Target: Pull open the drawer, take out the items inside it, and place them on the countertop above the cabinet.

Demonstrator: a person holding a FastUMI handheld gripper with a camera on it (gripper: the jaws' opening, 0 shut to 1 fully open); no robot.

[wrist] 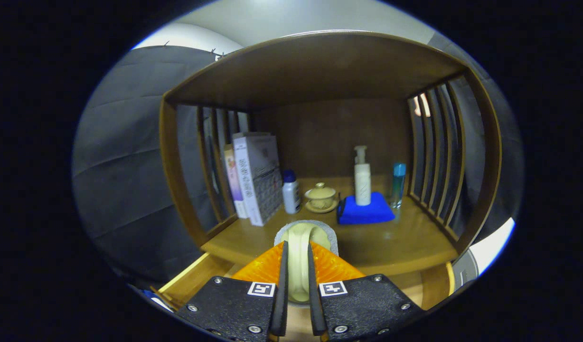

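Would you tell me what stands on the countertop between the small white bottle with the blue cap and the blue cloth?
In the gripper view, a lidded tea cup on a saucer stands between the white bottle and the blue cloth.

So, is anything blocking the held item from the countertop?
Nothing visible. The gripper is shut on the cream item; bare countertop lies just beyond it; the lidded teacup and blue cloth sit farther back.

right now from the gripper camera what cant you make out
- Cream roll pinched in the gripper: its lower part sits behind the fingers, so what it is stays unclear.
- Open drawer: cut off by the gripper body, contents hidden.
- Books: cover text too small.
- Blue cloth: the pump bottle covers part of it.
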